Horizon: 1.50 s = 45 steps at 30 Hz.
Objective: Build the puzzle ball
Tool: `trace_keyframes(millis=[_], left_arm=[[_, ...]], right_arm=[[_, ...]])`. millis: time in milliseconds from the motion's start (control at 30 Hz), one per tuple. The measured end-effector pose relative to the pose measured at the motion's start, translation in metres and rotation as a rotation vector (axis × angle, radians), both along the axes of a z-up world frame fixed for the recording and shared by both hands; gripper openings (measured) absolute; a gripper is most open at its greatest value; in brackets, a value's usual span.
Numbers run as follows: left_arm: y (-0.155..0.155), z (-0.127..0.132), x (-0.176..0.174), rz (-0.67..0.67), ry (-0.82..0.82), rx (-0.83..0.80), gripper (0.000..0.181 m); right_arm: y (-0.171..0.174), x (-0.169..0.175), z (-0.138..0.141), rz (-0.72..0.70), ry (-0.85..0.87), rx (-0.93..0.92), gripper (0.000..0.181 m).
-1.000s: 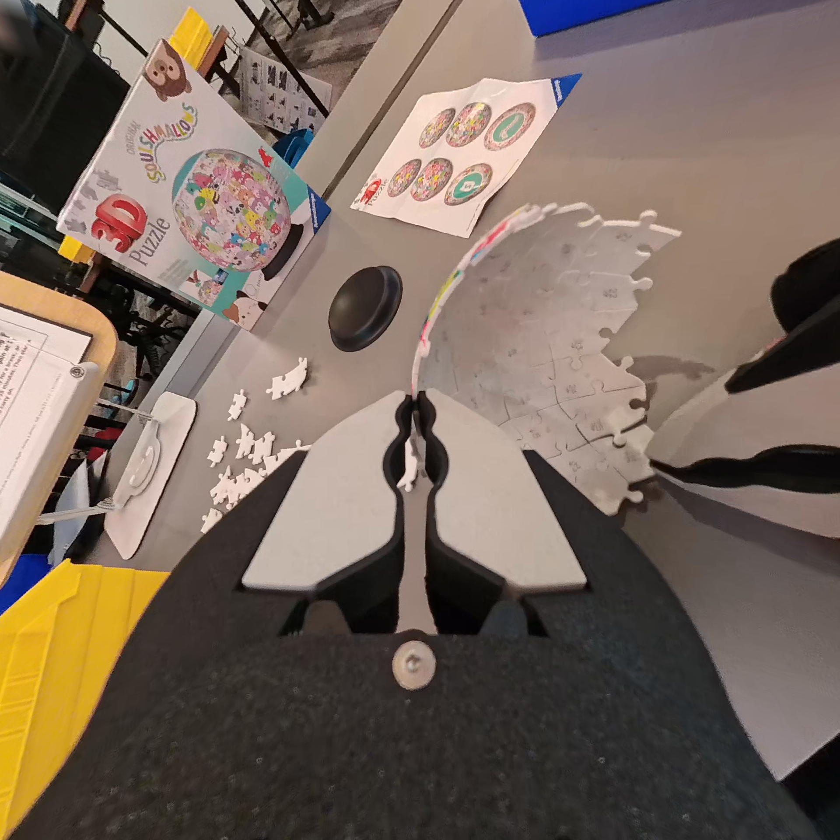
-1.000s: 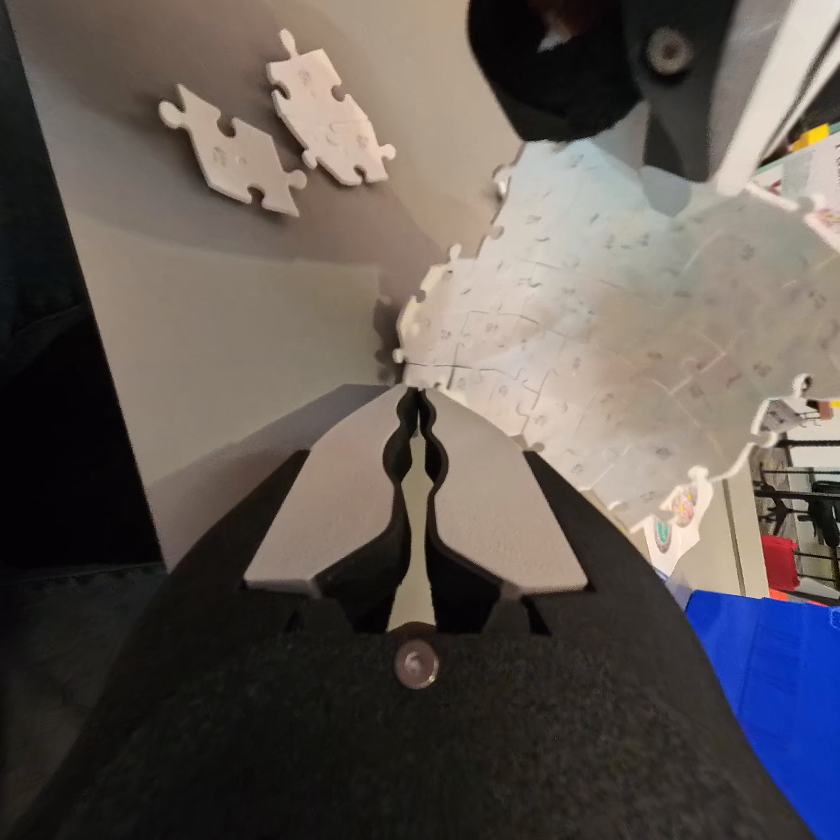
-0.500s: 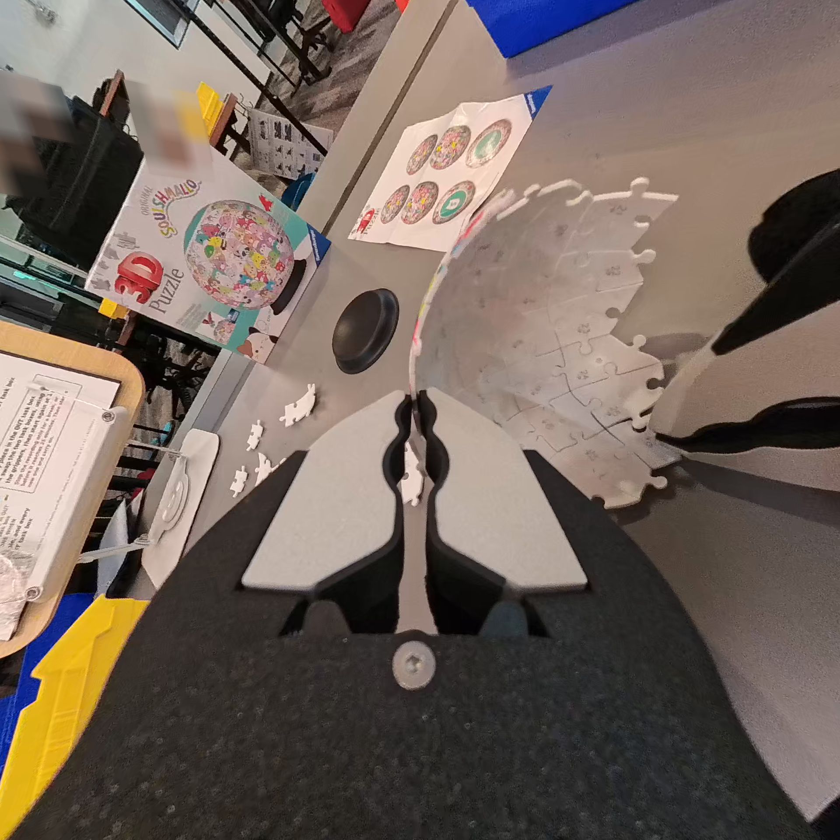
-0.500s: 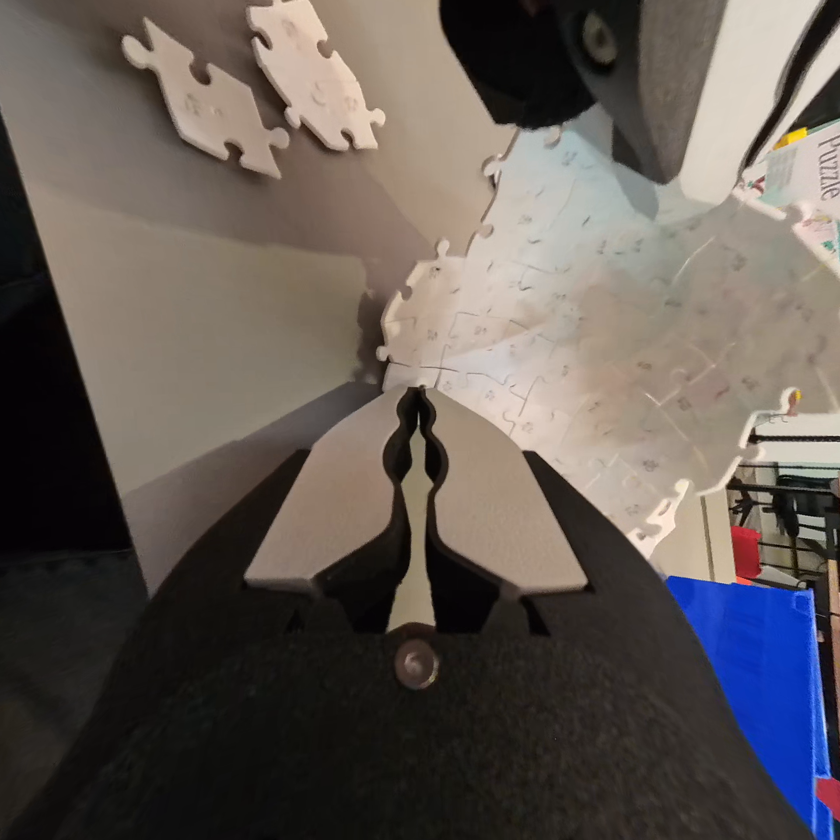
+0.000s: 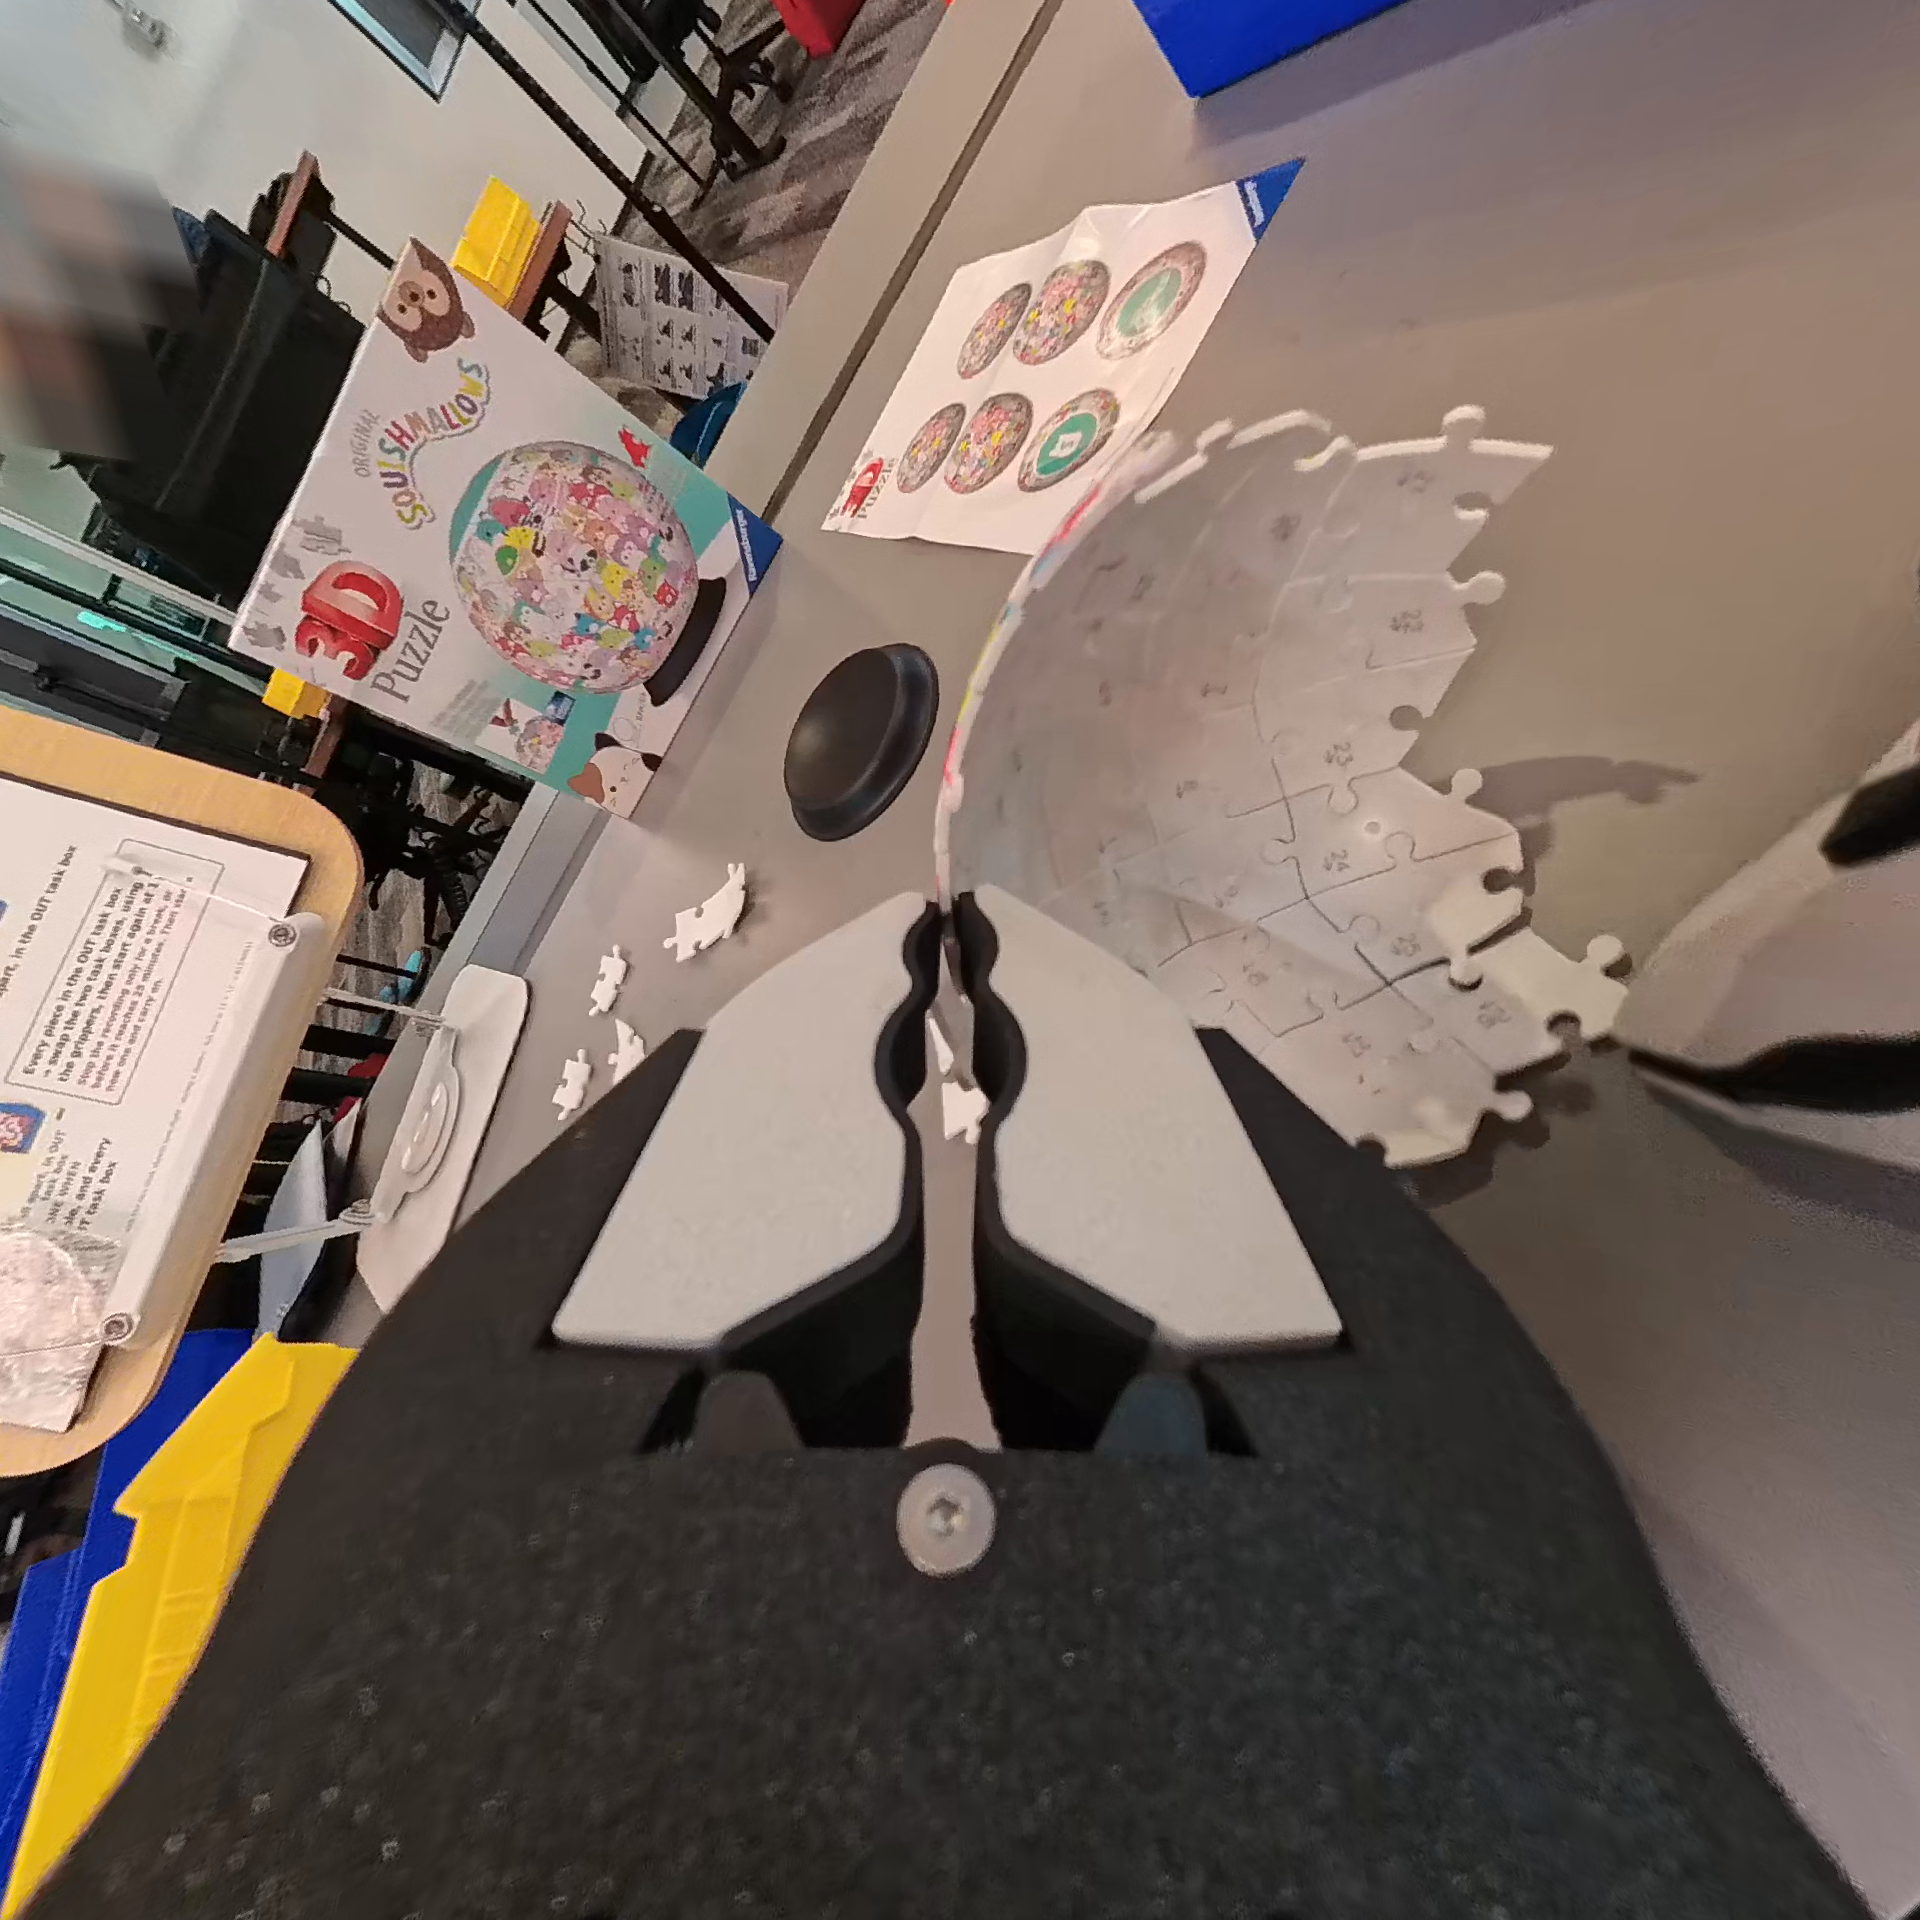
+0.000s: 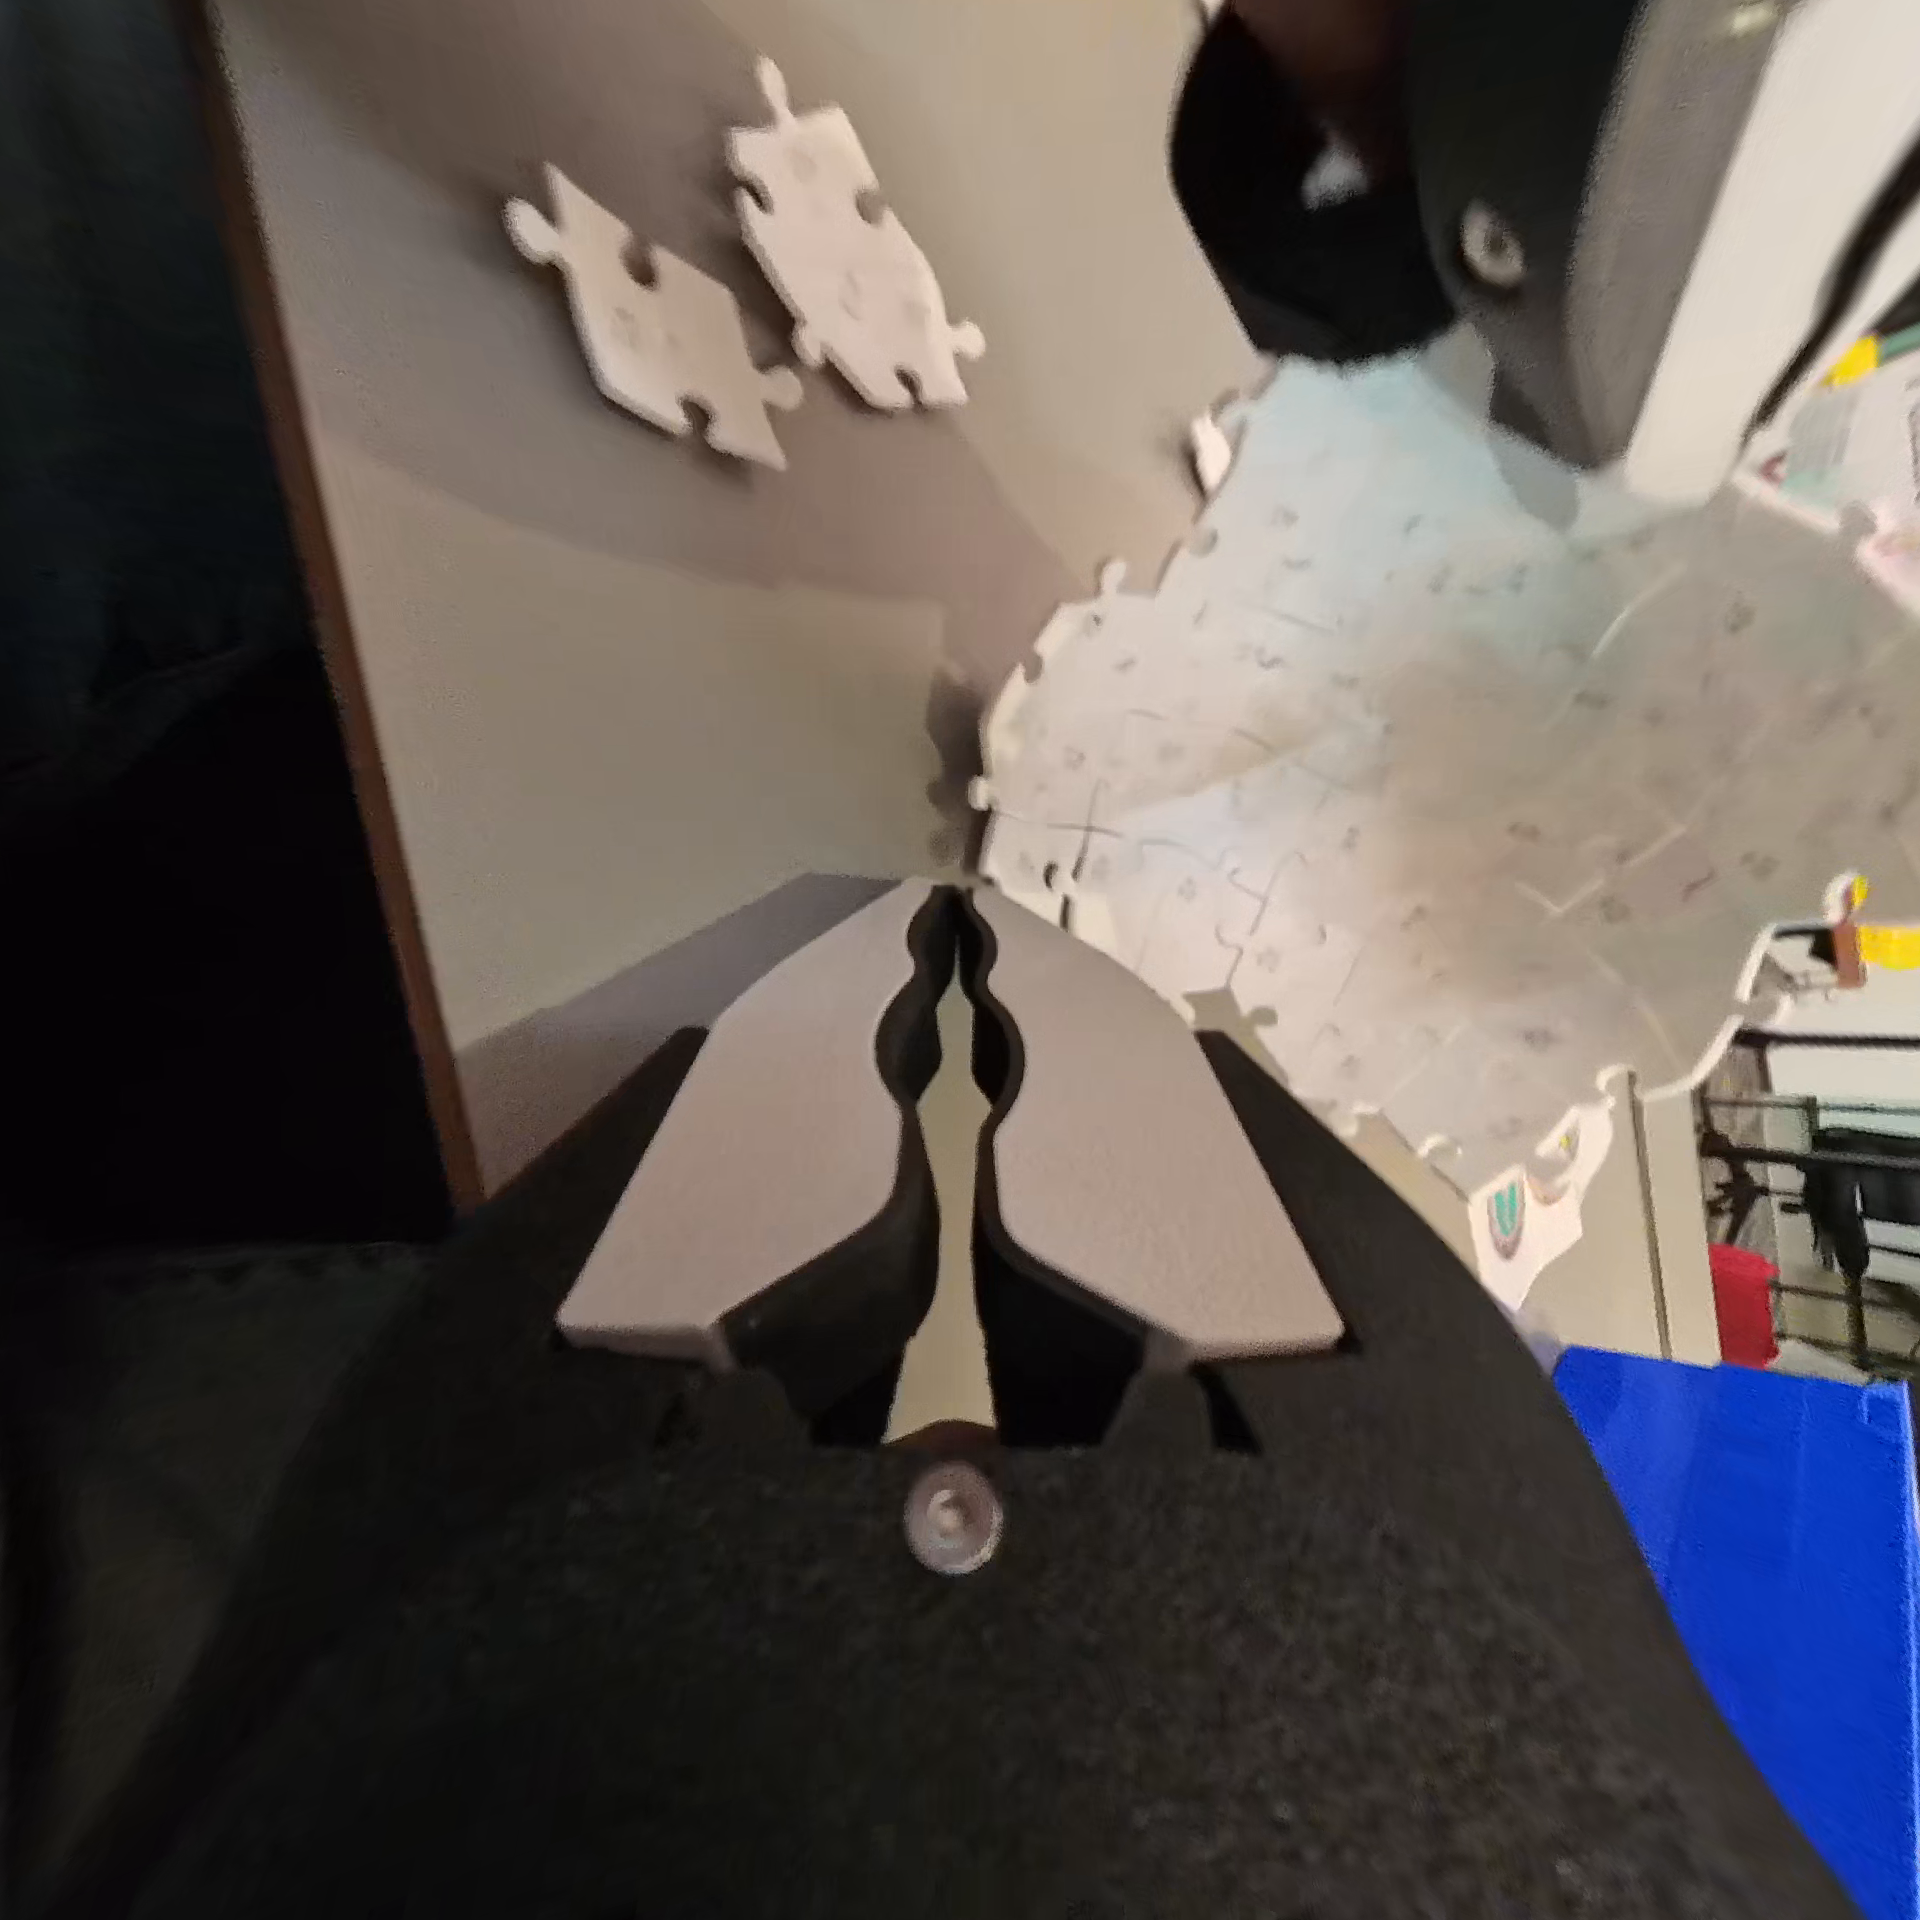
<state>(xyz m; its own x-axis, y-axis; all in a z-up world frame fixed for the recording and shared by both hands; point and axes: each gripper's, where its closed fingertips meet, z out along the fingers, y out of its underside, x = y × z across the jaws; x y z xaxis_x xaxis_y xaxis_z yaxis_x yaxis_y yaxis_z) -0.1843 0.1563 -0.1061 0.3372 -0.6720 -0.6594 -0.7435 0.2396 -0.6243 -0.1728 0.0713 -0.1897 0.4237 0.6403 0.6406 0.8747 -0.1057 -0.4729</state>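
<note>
The partly built puzzle ball is a curved white shell (image 5: 1247,790) of joined pieces with its inner side facing me, standing on edge on the grey table. My left gripper (image 5: 951,925) is shut on the shell's left rim. The right gripper's body (image 5: 1808,997) shows at the shell's lower right edge. In the right wrist view, my right gripper (image 6: 958,902) is shut on the shell's (image 6: 1434,831) near edge, and the left gripper's body (image 6: 1475,208) holds the far rim. This view is blurred.
A black round stand (image 5: 862,743), the puzzle box (image 5: 499,551) and a picture sheet (image 5: 1060,364) lie beyond the shell. Several loose white pieces (image 5: 707,914) lie left of my fingers. Two joined clusters (image 6: 655,322) (image 6: 852,281) lie near the table edge (image 6: 312,623). A blue bin (image 6: 1766,1558) is at right. My right fingertips sit around 12 centimetres from my left ones.
Both grippers stay shut on the shell. The shell has tilted and shifted a little between them, and the right wrist view has turned blurry with motion.
</note>
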Motion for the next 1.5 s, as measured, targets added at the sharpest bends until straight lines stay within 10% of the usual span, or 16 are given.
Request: trace_keyframes(millis=[667,1500], left_arm=[[0.011,-0.01,-0.006,0.036,0.018,-0.067,0.003],[0.003,-0.004,0.002,-0.05,0.095,0.023,0.003]], right_arm=[[0.003,0.008,0.005,-0.029,0.15,-0.075,0.024],[0.008,0.017,0.002,0.135,-0.457,0.16,0.002]])
